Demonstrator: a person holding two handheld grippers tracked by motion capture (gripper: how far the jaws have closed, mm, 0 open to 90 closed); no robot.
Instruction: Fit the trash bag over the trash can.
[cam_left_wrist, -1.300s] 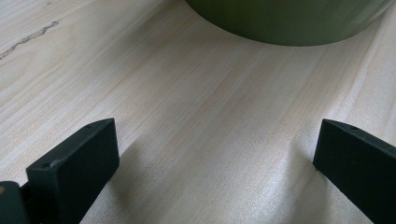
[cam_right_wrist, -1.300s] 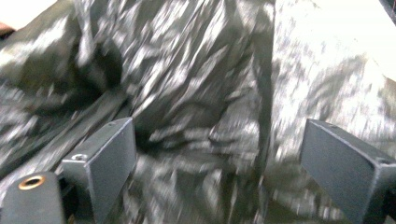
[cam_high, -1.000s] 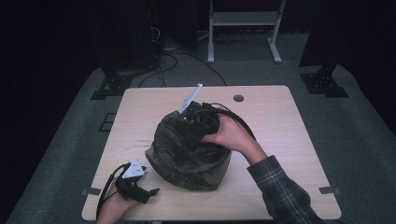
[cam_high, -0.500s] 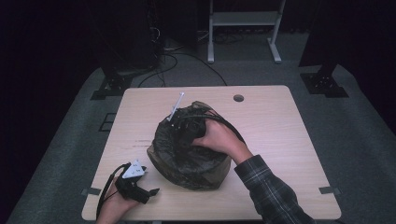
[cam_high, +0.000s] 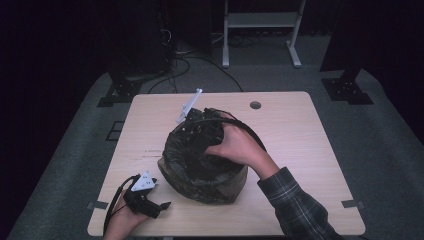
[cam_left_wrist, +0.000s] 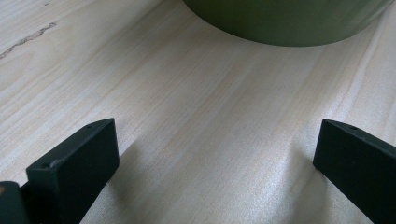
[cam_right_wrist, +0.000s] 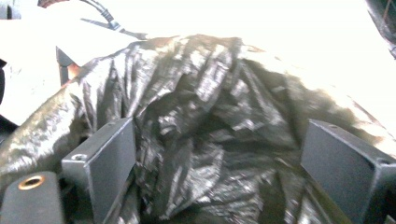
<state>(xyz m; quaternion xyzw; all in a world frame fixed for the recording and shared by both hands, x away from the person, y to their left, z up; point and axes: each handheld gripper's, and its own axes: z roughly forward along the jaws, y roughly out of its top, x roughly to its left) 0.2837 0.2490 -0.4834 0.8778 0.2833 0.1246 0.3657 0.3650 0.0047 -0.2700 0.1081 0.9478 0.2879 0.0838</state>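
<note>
- We see the wooden table (cam_high: 310, 150), pale and bare around its middle.
- On its centre sits the olive bin (cam_high: 220, 182), lined with a crumpled black bag (cam_high: 192, 150).
- Our right gripper (cam_high: 197, 131) dips into the bin's mouth, jaws spread wide around folds of bag (cam_right_wrist: 205, 140), clamping nothing.
- Our left gripper (cam_high: 159, 205) rests near the table's front edge, jaws parted over bare wood, just beside the bin.
</note>
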